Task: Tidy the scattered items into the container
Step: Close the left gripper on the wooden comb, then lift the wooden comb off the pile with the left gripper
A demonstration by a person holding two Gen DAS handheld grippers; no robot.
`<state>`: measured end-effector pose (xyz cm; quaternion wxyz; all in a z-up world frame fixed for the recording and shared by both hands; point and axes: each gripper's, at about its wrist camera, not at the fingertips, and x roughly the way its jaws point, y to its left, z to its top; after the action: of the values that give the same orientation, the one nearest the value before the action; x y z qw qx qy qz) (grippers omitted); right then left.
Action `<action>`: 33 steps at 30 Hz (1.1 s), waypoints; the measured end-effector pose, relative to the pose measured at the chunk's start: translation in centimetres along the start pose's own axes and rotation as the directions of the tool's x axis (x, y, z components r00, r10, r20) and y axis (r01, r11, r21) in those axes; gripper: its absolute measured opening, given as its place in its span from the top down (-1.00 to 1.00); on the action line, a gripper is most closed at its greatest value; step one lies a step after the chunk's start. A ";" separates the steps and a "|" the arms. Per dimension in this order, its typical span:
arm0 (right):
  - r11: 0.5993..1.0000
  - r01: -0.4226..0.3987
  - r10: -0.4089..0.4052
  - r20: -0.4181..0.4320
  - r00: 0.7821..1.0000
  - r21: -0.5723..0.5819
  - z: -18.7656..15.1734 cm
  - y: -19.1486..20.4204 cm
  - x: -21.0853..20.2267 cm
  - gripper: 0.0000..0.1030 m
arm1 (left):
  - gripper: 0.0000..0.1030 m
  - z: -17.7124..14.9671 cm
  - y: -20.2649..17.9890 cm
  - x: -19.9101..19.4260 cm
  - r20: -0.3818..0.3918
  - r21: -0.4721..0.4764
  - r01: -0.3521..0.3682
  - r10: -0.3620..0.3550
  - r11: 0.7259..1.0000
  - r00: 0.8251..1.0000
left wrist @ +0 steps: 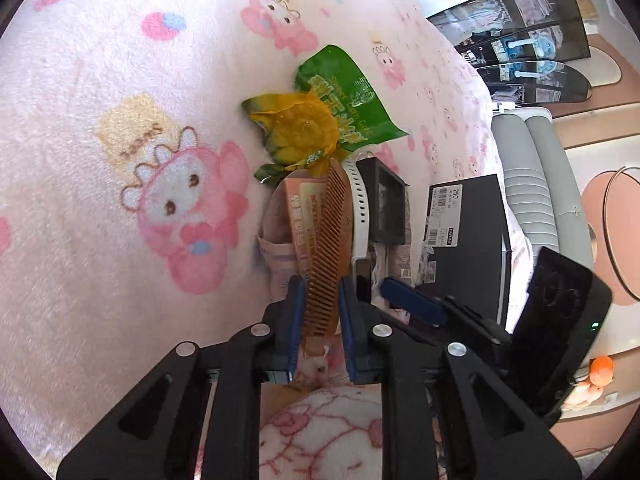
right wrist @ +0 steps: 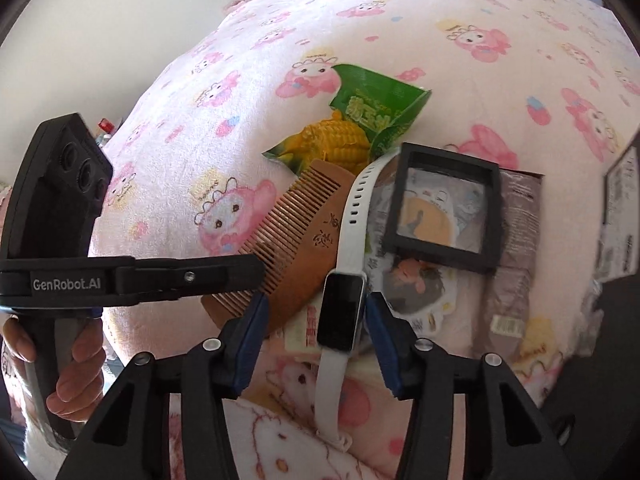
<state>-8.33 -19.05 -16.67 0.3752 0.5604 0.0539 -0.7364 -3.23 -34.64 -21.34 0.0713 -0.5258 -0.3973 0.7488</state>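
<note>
Scattered items lie on a pink cartoon blanket (left wrist: 100, 168). My left gripper (left wrist: 320, 292) straddles a wooden comb (left wrist: 326, 248); its blue pads sit at both sides of the comb, seemingly closed on it. The comb also shows in the right wrist view (right wrist: 296, 240). My right gripper (right wrist: 314, 316) is open around a white smartwatch (right wrist: 340, 308), jaws either side of its black face. A green corn snack bag (left wrist: 320, 120) lies beyond. A black square frame (right wrist: 444, 216) lies right of the watch. A dark box with a label (left wrist: 468, 232) stands at the right.
Flat packets and stickers (right wrist: 416, 288) lie under the frame and watch. A brown packet (right wrist: 512, 248) lies to the right. An orange packet (left wrist: 304, 216) lies under the comb. Beyond the bed's edge are a grey chair (left wrist: 532, 168) and glass shelves (left wrist: 528, 40).
</note>
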 end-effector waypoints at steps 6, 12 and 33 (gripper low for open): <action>0.998 -0.058 0.058 0.004 0.998 -0.014 -0.6 0.3 -1.6 0.10 | 0.77 0.0 1.4 1.0 -0.026 -0.022 -0.012 0.011 1.000 1.000; 0.995 -0.096 0.095 -0.043 0.995 -0.030 -0.3 1.1 0.8 0.10 | 0.51 0.6 1.5 2.8 -0.083 -0.011 -0.005 0.004 1.000 0.997; 0.988 -0.146 0.146 0.006 0.989 -0.048 0.6 2.4 1.1 0.64 | 0.73 0.7 1.1 0.1 -0.016 -0.032 0.037 -0.038 0.999 0.999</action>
<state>-7.47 -21.57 -16.59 0.4415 0.5504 0.0284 -0.7080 -3.57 -35.70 -22.04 0.0803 -0.5256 -0.4183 0.7364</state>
